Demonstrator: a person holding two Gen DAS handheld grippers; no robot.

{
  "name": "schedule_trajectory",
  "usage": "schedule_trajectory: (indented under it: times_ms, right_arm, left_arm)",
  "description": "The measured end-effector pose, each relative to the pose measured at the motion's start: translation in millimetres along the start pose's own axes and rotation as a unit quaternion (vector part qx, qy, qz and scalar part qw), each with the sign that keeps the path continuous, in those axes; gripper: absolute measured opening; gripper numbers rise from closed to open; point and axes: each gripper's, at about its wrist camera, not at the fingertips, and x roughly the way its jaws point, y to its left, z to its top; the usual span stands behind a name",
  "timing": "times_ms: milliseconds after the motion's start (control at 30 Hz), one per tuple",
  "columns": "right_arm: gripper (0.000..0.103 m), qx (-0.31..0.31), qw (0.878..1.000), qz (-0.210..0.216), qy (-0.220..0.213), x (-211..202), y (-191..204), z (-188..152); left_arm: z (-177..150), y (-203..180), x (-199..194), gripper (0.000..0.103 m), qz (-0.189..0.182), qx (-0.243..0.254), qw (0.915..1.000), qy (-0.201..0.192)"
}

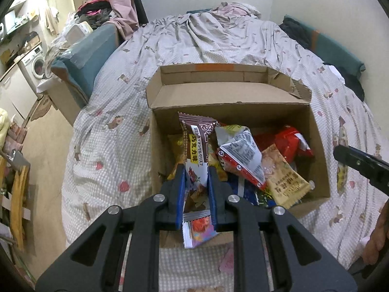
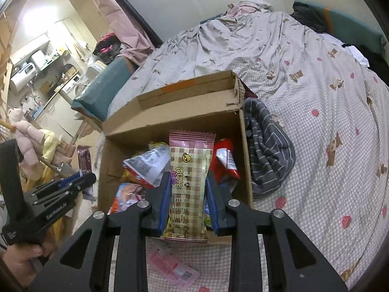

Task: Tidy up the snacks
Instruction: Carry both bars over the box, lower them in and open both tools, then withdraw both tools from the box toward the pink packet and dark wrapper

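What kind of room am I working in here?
Most likely a small studio flat's bedroom. The cardboard box sits on a bed with a rumpled printed cover, and a washing machine stands in the kitchen area on the left.

A small lived-in home is showing here: a bed (image 1: 218, 43) under a rumpled printed cover is filling the room, clothes (image 1: 97, 9) are piling beyond its corner, and a washing machine (image 1: 36, 64) is standing left of it.

Both wrist cameras look steeply down along their fingers, close above the same cardboard box (image 1: 243, 112) on the bed (image 1: 109, 133) — left view from its left, right view from its right.
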Motion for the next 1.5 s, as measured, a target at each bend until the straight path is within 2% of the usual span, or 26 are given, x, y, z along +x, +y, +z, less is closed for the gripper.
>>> schedule_trajectory:
  times_ms: [133,267,433,633,833,1100,1133,1200,1233,1267,1300,1333,1367,1433,1500]
  right_arm:
    - [0.029,-0.001,1.000,-0.014,0.005,11,-8,-4]
    - [0.029,-0.001,1.000,-0.019,0.012,18,-12,-7]
    - [0.029,-0.005,1.000,-0.015,0.016,23,-10,-9]
    - [0.029,-0.003,1.000,-0.006,0.028,30,-9,-10]
    - [0.030,0.008,0.999,0.005,0.038,34,-11,-13]
    - [0.032,0.022,0.999,0.023,0.031,32,-13,-11]
    - [0.032,0.021,0.999,0.024,0.031,31,-12,-10]
    - [0.036,0.023,0.999,0.027,0.029,30,-12,-9]
    - [0.054,0.027,0.999,0.029,0.025,28,-12,-9]
    - [0.064,0.029,0.999,0.030,0.020,27,-12,-9]
    - [0.075,0.031,0.999,0.033,0.013,25,-12,-9]
    - [0.076,0.031,0.999,0.037,0.007,22,-12,-9]
    - [0.076,0.030,0.999,0.038,0.006,21,-12,-8]
    - [0.081,0.029,0.999,0.037,0.005,20,-11,-8]
    - [0.081,0.030,0.999,0.033,0.006,20,-12,-8]
  left_arm:
    - [-3,-3,15,0.014,0.011,0.020,0.9997,-0.010]
    - [-2,-2,25,0.014,-0.005,0.008,0.9999,0.002]
    - [-2,4,32,0.015,-0.008,-0.013,0.9998,0.011]
    - [-2,6,31,0.015,-0.010,-0.012,0.9999,0.003]
    - [-2,11,30,0.015,-0.018,-0.034,0.9993,0.004]
    - [-3,15,26,0.019,-0.030,-0.044,0.9985,0.000]
    - [-3,14,25,0.021,-0.031,-0.044,0.9986,-0.001]
    - [-3,14,24,0.038,-0.036,-0.044,0.9984,-0.002]
    - [-3,14,23,0.053,-0.037,-0.045,0.9983,-0.004]
    - [-3,14,22,0.066,-0.038,-0.046,0.9982,-0.008]
    - [-3,14,20,0.071,-0.038,-0.048,0.9981,-0.013]
    - [-3,14,19,0.081,-0.038,-0.049,0.9980,-0.015]
    - [-3,14,18,0.086,-0.038,-0.051,0.9978,-0.017]
    - [-4,15,17,0.087,-0.043,-0.056,0.9973,-0.020]
    - [-4,16,17,0.087,-0.048,-0.059,0.9970,-0.017]
